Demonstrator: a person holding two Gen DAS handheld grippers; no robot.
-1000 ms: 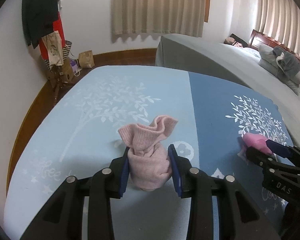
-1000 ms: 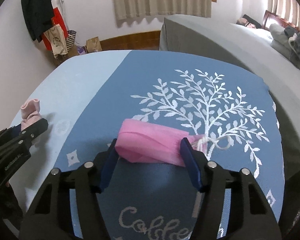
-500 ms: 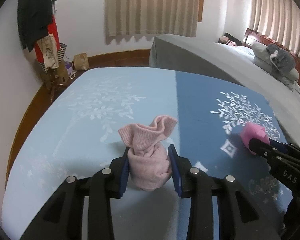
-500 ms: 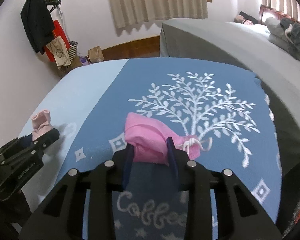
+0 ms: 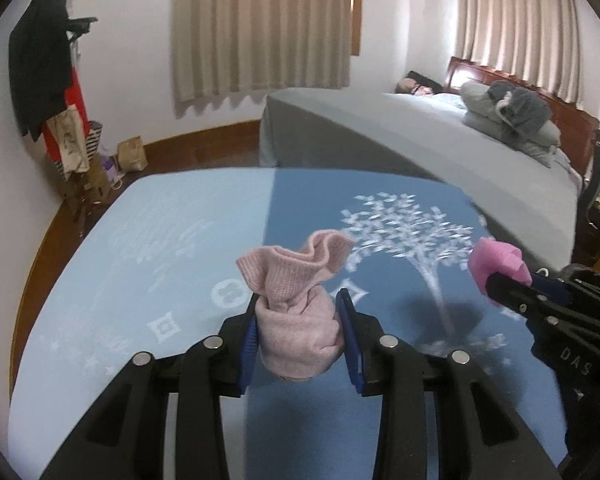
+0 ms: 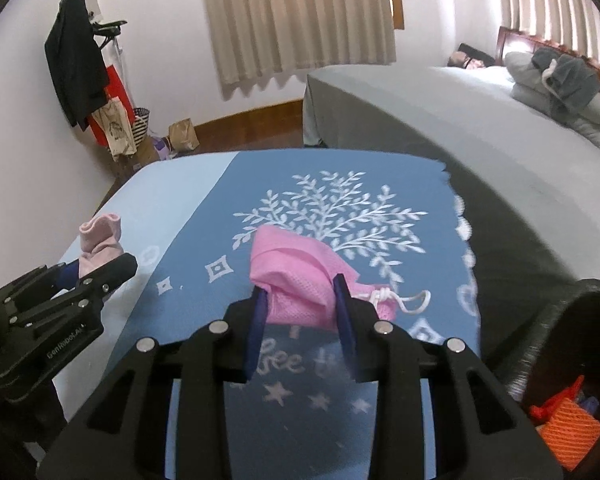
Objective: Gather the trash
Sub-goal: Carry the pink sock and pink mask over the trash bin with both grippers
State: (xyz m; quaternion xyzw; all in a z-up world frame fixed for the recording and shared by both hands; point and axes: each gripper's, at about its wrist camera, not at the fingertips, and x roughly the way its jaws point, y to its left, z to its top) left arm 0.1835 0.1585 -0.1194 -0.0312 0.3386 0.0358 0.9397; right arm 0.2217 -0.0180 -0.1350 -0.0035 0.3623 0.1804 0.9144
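The pale pink sock [image 5: 296, 312] is clamped between the blue pads of the left gripper [image 5: 298, 340], its cuff projecting forward beyond the fingertips. The bright pink mesh pouch [image 6: 300, 280] is clamped in the right gripper [image 6: 300, 320], its white drawstring [image 6: 408, 300] hanging beside the right-hand finger. Both are held above the blue blanket [image 6: 380, 184].

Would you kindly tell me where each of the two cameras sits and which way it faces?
Left wrist: rides the left gripper, looking forward and down over its fingers, shut on a pale pink sock; the right gripper shows at right.
Right wrist: rides the right gripper, angled down likewise, clamping a pink mesh pouch; the left gripper shows at left.
Shared: the blue blanket, grey bed, curtains, both held items.
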